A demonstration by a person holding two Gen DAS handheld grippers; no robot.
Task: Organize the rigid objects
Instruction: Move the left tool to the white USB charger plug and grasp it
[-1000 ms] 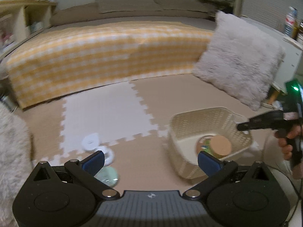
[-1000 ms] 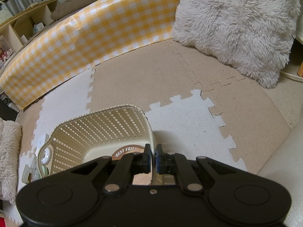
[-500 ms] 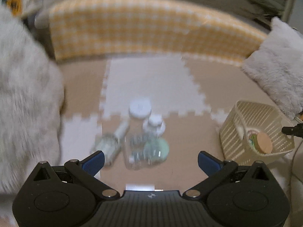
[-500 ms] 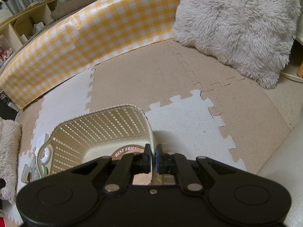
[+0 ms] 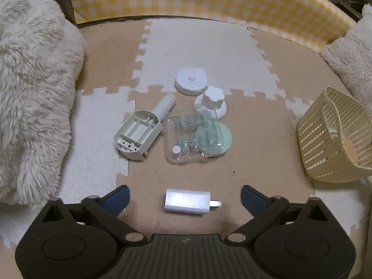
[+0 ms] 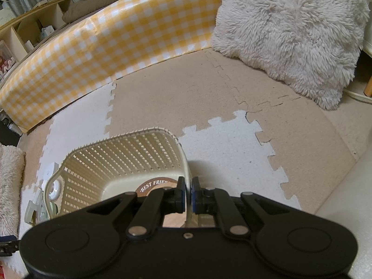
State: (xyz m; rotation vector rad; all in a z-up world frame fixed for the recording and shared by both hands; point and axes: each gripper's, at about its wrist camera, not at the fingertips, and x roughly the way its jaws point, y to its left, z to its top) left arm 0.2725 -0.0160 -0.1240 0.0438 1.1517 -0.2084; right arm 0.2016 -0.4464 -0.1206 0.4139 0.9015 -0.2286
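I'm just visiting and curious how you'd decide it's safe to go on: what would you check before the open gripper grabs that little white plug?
1. Left gripper open wide enough: ok.
2. White USB charger plug lies between the fingers: ok.
3. Charger plug clear of the clear plastic case and the other clutter: ok.
4. Right gripper shut on the cream basket rim: ok.
5. Room left in the basket: ok; only a "BEST FRIEND" lidded container shows inside.
6. Fingers low enough to grip: cannot tell.
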